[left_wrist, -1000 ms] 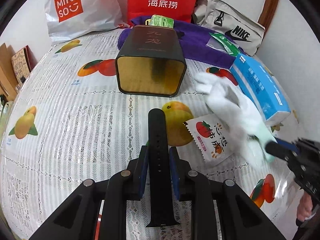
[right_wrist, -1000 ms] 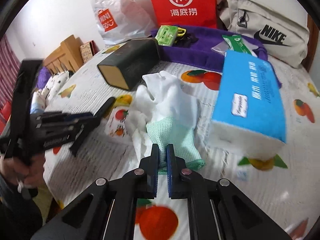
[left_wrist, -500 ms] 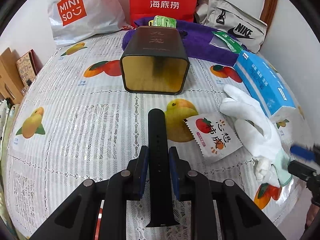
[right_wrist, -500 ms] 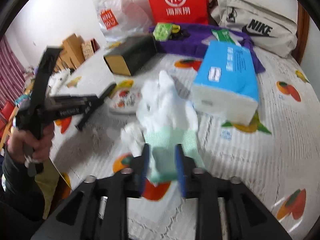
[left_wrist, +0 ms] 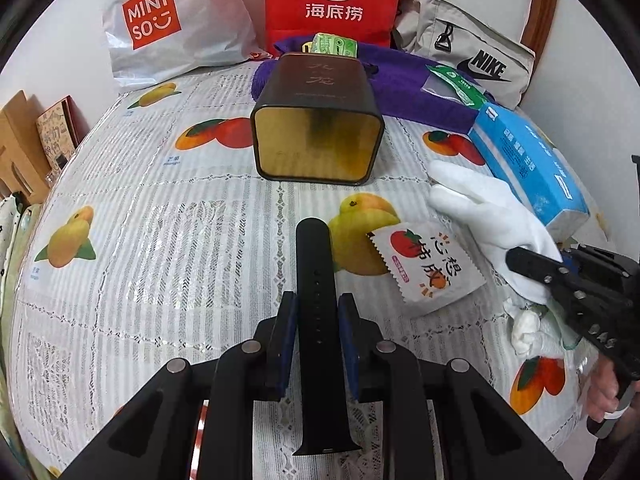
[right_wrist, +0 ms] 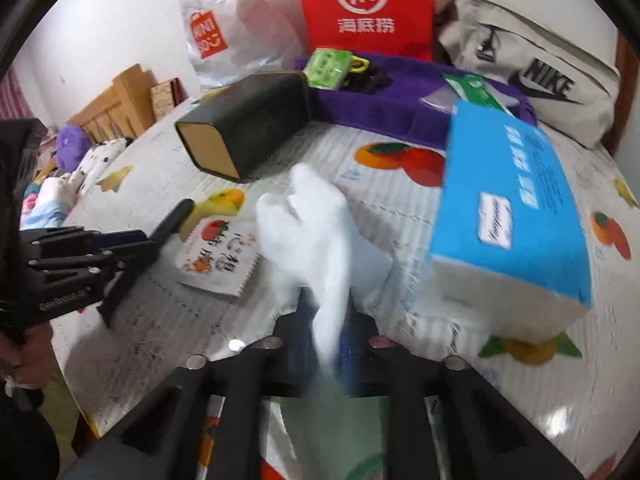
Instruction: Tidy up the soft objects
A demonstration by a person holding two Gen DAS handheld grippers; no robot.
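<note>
Glove (right_wrist: 320, 240) is lying between tin and tissue pack (right_wrist: 516, 216), right gripper (right_wrist: 326, 320) pinching its cuff. Left gripper (left_wrist: 316, 312) is clamping a strap (left_wrist: 316, 280) before the empty, sideways tin (left_wrist: 318, 136); bare cloth (left_wrist: 140, 240) is lying leftward.

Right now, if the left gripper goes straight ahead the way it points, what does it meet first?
The left gripper, shut on the black strap, points down at the tablecloth. Probably the strap's tip meets the cloth first. Beyond that lies the open tin, though depth is unclear.
</note>
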